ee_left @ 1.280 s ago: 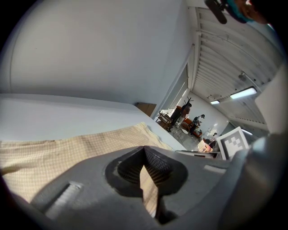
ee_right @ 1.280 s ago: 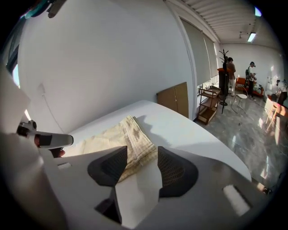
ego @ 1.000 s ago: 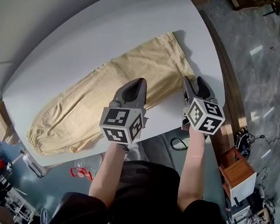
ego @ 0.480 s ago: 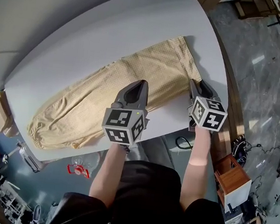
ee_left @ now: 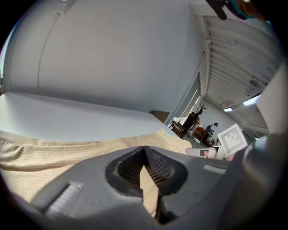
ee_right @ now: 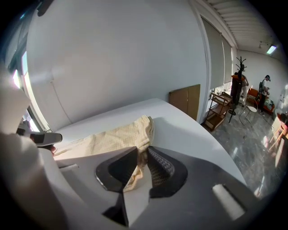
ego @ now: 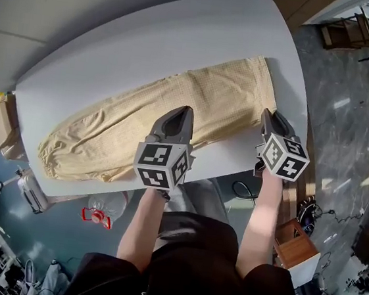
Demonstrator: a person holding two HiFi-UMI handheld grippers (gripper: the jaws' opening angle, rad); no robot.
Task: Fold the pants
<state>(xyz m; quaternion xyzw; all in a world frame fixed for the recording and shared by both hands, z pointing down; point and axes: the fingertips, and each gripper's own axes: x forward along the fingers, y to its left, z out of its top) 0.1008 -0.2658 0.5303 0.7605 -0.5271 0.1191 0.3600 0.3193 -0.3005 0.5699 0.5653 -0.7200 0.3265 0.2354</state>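
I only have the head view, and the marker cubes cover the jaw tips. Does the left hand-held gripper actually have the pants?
Observer: Yes. In its own view the left hand-held gripper is shut, with tan cloth of the pants pinched between its jaws.
Operator: And the right one?
Observer: The right hand-held gripper has just been closing its jaws. Its view shows a corner of the pants bunched between them and gripped.
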